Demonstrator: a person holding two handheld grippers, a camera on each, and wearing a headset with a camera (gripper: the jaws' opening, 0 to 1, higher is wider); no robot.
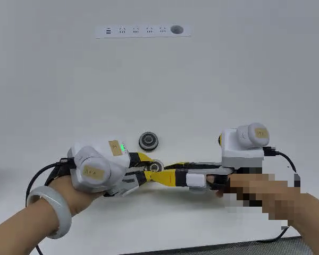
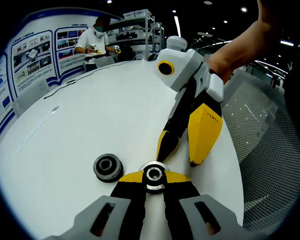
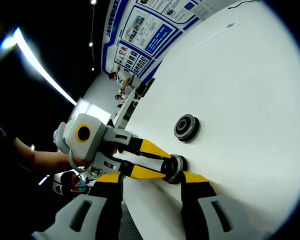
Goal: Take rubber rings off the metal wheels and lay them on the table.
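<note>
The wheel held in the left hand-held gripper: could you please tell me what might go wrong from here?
The left hand-held gripper pinches the wheel only at its jaw tips, so a tug from the open right hand-held gripper might twist it free. The second wheel lies close by and could get knocked. The edge of the table is near, so a dropped part may fall off.

Left tongs (image 1: 149, 167) clasp a metal wheel (image 1: 156, 167); a second wheel (image 1: 149, 141) lies beyond.
</note>
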